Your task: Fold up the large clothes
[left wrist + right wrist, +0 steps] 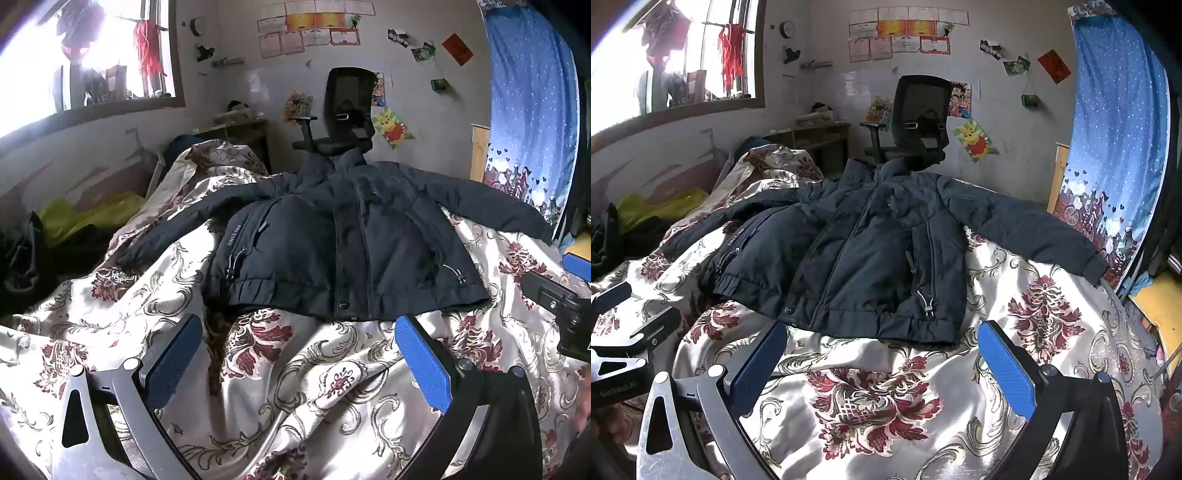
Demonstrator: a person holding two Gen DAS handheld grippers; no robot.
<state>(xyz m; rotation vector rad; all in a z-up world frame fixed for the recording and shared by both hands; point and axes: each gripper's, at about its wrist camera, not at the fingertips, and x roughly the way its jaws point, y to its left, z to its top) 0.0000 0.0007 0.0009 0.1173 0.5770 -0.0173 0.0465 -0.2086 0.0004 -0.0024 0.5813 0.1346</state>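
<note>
Office chair point(345, 110) behind spread jacket point(332, 243)

Bed point(332, 387) covered by a shiny white quilt point(871, 387) with dark red and gold floral print, rumpled into folds. Dark navy padded jacket point(332, 251) lies flat on the quilt, front up, zipped, both sleeves spread out to the sides, hem toward the cameras, collar toward the far wall. At the bed's far left edge: a yellow-green cloth point(88, 214) and dark clothing point(22, 258) bunched beside it.
</note>
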